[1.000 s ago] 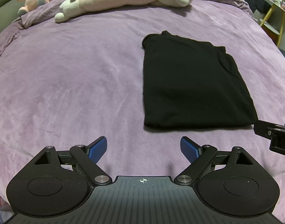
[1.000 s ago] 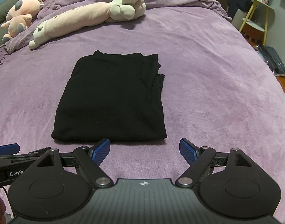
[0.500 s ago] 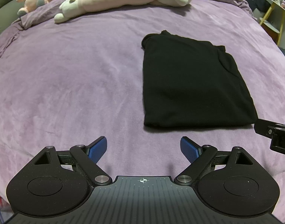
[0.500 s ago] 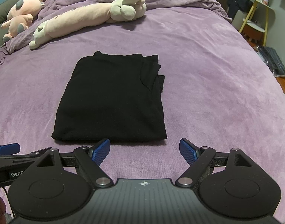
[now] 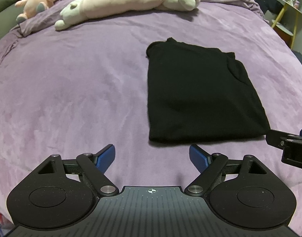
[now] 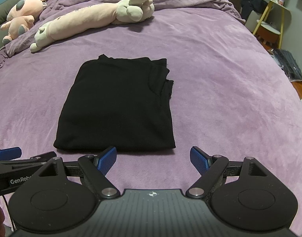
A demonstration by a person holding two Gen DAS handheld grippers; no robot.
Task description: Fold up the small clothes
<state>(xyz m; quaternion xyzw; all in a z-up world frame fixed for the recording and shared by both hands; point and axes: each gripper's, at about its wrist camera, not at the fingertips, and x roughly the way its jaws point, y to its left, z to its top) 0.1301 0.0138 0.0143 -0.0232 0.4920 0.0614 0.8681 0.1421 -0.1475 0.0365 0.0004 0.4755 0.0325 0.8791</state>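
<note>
Black shirt (image 6: 119,106) lies folded flat on the purple bed (image 6: 220,83), a neat rectangle, neckline toward its right edge. Left claw (image 5: 151,156) spread wide, empty, just short of the shirt's near-left corner. Right claw (image 6: 153,156) spread wide, empty, at the near-right corner. Neither touches cloth. Long plush (image 6: 91,21) and pink plush (image 6: 20,17) lie at the far end.

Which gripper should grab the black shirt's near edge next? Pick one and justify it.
Right. The right gripper is open with the black shirt almost straight ahead, its near hem just past the fingertips. The left gripper, also open, sees the shirt offset to its right.
</note>
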